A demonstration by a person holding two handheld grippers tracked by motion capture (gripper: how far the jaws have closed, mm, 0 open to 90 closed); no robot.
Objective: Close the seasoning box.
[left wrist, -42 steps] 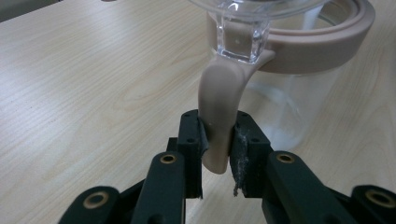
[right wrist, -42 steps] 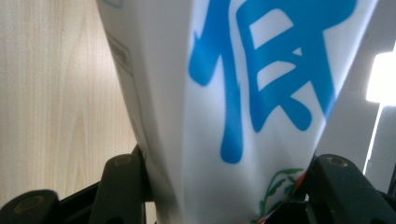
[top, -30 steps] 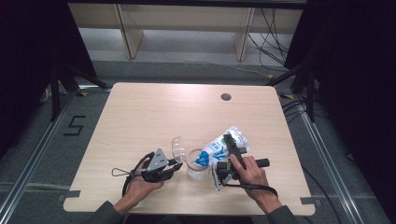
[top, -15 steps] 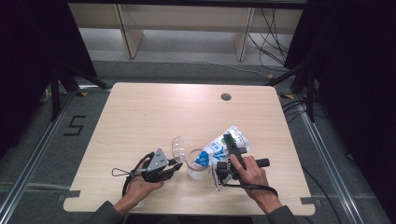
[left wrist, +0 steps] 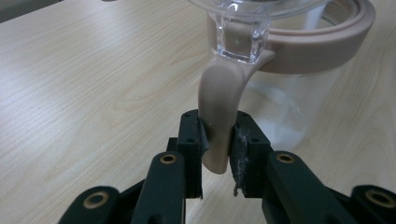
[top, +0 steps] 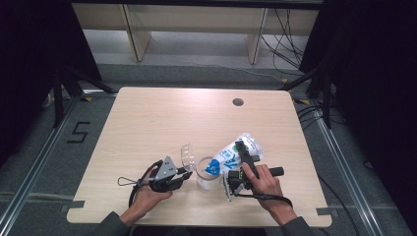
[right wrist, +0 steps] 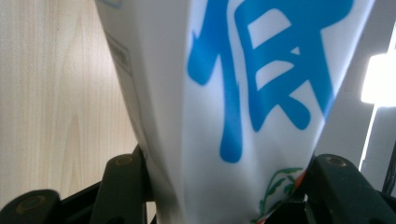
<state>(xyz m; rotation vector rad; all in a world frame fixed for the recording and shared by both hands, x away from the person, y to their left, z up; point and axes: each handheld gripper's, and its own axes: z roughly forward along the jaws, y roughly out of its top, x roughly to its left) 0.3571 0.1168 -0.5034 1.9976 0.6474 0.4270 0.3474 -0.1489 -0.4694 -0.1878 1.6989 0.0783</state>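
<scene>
A clear jar [top: 207,173] with a beige rim [left wrist: 327,42] stands near the table's front edge, its clear hinged lid [top: 187,156] swung up and back. My left gripper [top: 186,174] is shut on the jar's beige clasp lever [left wrist: 219,116], the jaws pressing it from both sides. My right gripper [top: 235,179] is shut on a white pouch [top: 231,156] with blue print [right wrist: 261,74], which is tilted with its lower corner over the jar's mouth. In the right gripper view the pouch bulges between both jaws.
The light wooden table [top: 162,123] has a dark cable hole [top: 238,102] at the back right. Cables trail from both grippers toward the front edge. Shelving and loose cables sit on the floor beyond the table.
</scene>
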